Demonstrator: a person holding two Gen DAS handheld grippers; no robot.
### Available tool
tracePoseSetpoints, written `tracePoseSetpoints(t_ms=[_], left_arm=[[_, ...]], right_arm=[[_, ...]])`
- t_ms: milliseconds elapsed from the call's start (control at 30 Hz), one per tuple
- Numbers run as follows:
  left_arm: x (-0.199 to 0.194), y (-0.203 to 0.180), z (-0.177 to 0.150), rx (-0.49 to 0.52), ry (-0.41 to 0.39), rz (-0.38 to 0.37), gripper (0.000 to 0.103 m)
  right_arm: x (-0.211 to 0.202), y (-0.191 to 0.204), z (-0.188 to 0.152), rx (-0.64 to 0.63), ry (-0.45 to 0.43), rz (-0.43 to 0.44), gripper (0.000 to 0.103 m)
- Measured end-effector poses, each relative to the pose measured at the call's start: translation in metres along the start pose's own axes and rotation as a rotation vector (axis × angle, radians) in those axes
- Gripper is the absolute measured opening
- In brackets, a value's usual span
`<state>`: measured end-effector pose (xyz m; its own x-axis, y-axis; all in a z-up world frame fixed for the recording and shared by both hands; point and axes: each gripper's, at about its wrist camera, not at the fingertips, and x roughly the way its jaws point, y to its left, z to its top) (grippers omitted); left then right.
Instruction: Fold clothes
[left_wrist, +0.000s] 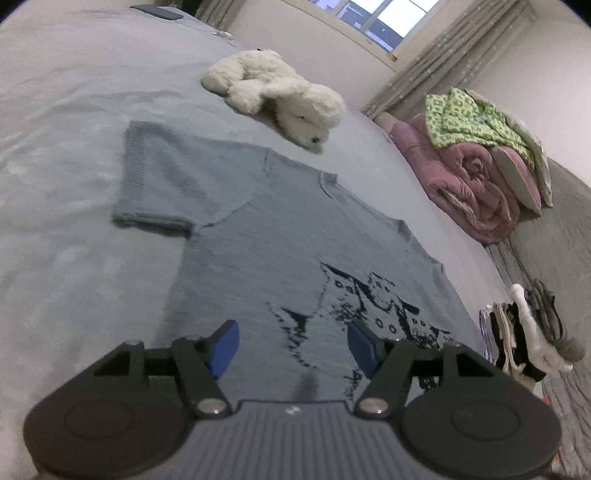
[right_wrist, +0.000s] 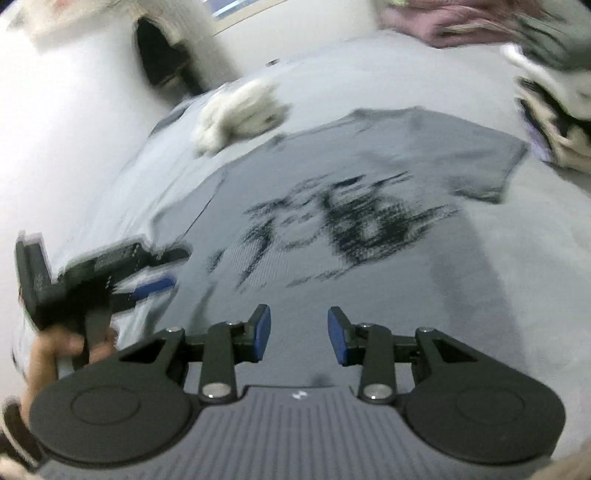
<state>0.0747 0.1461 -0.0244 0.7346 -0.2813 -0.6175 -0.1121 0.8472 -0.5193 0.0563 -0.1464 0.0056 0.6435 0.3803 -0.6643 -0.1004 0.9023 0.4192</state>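
A grey-blue knitted short-sleeved top with a dark pattern lies spread flat on the grey bed. One sleeve stretches out to the left. My left gripper hovers open just above the hem, nothing between its blue pads. In the right wrist view the same top is blurred by motion. My right gripper is open over the hem area and holds nothing. The left gripper also shows at the left of that view, held by a hand.
A white plush dog lies beyond the top's collar. A rolled pink quilt with a green patterned cloth sits at the right. A pile of clothes lies at the bed's right edge. A dark phone is far left.
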Motion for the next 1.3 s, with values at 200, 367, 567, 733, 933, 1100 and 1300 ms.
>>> tracePoseSetpoints(t_ms=[200,367,567,733,933,1100,1300], left_arm=[[0.01,-0.021,-0.005,0.04,-0.012,0.012,0.081],[0.025,-0.039,-0.012,0.073,-0.001,-0.001,0.081],[0.041,-0.055,-0.027,0.159,-0.026,0.035,0.081],[0.046,-0.061,-0.031,0.191,-0.061,0.054,0.081],[0.049,-0.065,-0.034,0.236,-0.067,0.076,0.082],[0.053,-0.071,-0.038,0.317,-0.06,0.098,0.083],[0.052,-0.075,-0.038,0.383,-0.043,0.115,0.083]], right_arm=[[-0.007,-0.052,0.023,0.139,-0.074,-0.1,0.043],[0.007,-0.101,0.034,0.286,-0.127,-0.19,0.043],[0.034,-0.143,0.038,0.436,-0.162,-0.141,0.041],[0.052,-0.15,0.046,0.424,-0.207,-0.143,0.011],[0.053,-0.148,0.065,0.238,-0.275,-0.39,0.005],[0.056,-0.159,0.078,0.164,-0.287,-0.534,0.005],[0.049,-0.166,0.077,0.183,-0.256,-0.5,0.026]])
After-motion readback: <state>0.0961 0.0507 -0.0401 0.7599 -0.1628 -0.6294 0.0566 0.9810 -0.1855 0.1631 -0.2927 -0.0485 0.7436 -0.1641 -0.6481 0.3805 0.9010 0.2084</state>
